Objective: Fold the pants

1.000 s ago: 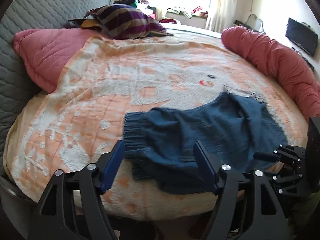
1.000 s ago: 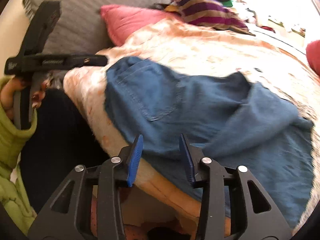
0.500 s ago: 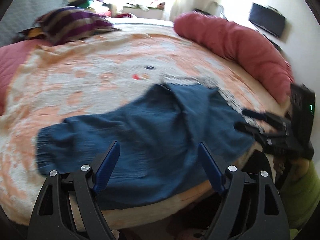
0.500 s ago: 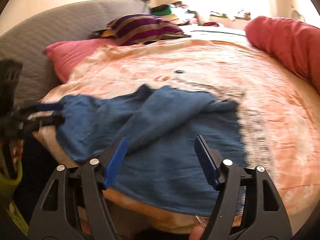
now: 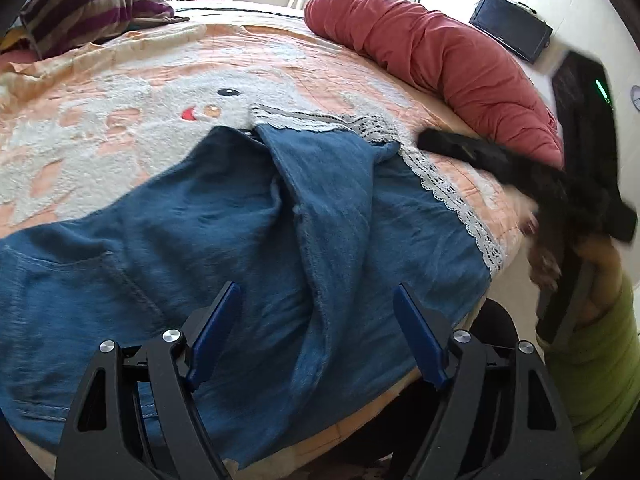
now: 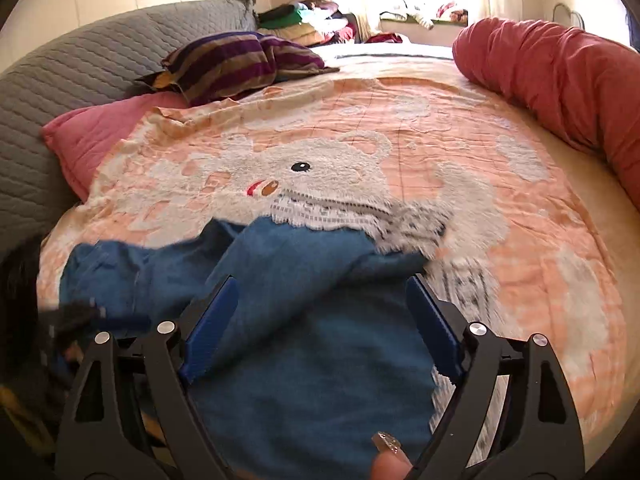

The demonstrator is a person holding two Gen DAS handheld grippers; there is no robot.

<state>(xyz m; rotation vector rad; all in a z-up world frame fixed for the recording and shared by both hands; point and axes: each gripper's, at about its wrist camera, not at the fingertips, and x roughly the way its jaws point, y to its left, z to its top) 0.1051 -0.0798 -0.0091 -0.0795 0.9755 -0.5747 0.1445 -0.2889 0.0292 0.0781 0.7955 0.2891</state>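
The bed (image 6: 560,240), under an orange and white blanket (image 6: 360,128) with an animal pattern, filled both views, with a long red bolster (image 5: 440,56) along its far right side and a striped cushion (image 6: 240,60) at the head. The pants (image 5: 240,240), blue denim with white lace trim (image 5: 452,200) at the hems, lay rumpled across the near edge of the bed, one leg flopped diagonally over the other and a back pocket showing toward the waist.

The left gripper (image 5: 316,332) hovered over the middle of the pants with its jaws spread wide and nothing between them. The right gripper (image 6: 320,328) hung over the hem end, likewise wide open and holding nothing.

The step in hand looked like taking hold to straighten the garment before any fold. Doing it well would probably mean pinching only denim, not the blanket beneath, with one gripper near the waistband and the other at the lace hem, then pulling the crossed leg flat so the legs stack evenly. The loose lace could snag or bunch if pinched alone.
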